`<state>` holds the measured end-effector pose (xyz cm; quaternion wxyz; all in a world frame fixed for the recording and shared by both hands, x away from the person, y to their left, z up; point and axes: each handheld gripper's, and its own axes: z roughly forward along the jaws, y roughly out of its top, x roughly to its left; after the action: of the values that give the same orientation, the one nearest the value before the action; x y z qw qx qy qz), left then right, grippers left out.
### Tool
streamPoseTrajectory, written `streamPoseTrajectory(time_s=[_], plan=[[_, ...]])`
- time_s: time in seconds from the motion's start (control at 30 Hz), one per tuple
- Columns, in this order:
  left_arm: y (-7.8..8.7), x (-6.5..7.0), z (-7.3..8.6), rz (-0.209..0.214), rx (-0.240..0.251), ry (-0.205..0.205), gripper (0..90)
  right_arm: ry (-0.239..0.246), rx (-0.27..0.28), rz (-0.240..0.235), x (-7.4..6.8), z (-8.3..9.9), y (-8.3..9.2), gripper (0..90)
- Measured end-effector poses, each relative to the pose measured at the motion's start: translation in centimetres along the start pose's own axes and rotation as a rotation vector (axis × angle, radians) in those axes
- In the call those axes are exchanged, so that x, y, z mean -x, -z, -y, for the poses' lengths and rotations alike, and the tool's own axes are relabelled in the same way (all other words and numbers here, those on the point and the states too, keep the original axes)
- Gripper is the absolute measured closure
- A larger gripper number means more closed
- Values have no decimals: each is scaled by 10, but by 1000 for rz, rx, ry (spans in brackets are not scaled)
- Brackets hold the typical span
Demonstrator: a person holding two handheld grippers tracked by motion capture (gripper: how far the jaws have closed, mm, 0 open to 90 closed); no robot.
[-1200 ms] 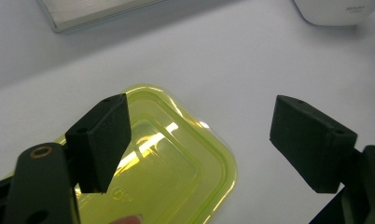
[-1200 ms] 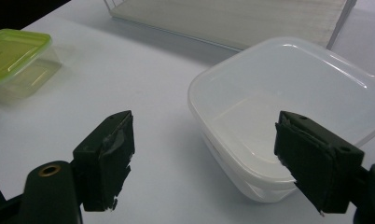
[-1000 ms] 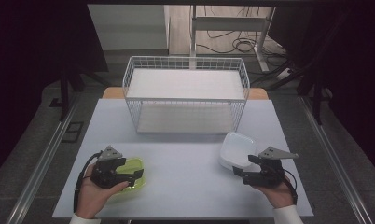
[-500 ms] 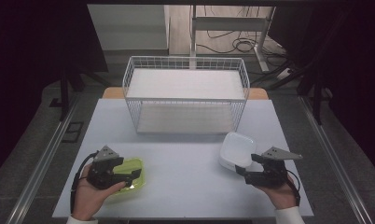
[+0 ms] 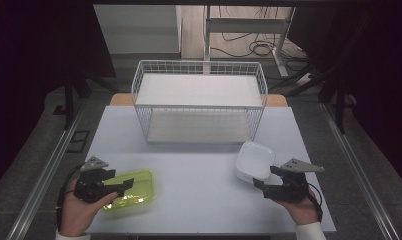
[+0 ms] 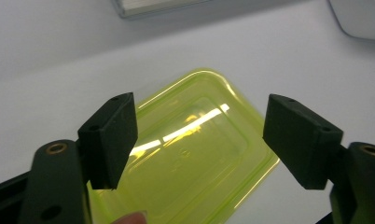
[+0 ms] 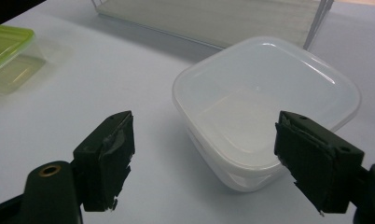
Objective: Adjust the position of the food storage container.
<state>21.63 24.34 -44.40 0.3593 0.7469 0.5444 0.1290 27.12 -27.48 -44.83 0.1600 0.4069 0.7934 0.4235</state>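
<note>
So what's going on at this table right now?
A person holds a hand-held gripper in each hand. The left hand-held gripper is over the yellow-green container, its jaws just closing a little but not yet pressing on it. The right hand-held gripper, open, is beside the white container. A wire basket stands behind.

the left gripper has slid back toward the table's left edge — its jaws closing a little over the yellow-green container.

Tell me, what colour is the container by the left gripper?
Translucent yellow-green container; the left gripper view shows it best.
</note>
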Motion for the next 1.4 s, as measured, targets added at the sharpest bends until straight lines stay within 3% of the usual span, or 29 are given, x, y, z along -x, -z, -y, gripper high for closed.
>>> streamPoseTrajectory(time_s=[0.27,0.57,0.8,1.07,1.23,1.4], plan=[[6,-21,9,-39,-53,34,402,2,-16,13,-2,0,-1,199],[15,-40,16,-75,-59,87,618,1,-16,26,-1,-1,0,199],[10,-49,22,-107,-106,110,778,-1,-25,27,-1,0,-2,199],[7,-63,32,-124,-139,154,853,0,-32,30,-2,0,-2,199],[0,-72,41,-143,-185,184,875,3,-44,33,-2,0,-4,197],[-5,-76,47,-117,-209,201,886,5,-51,39,-3,0,-4,196]])
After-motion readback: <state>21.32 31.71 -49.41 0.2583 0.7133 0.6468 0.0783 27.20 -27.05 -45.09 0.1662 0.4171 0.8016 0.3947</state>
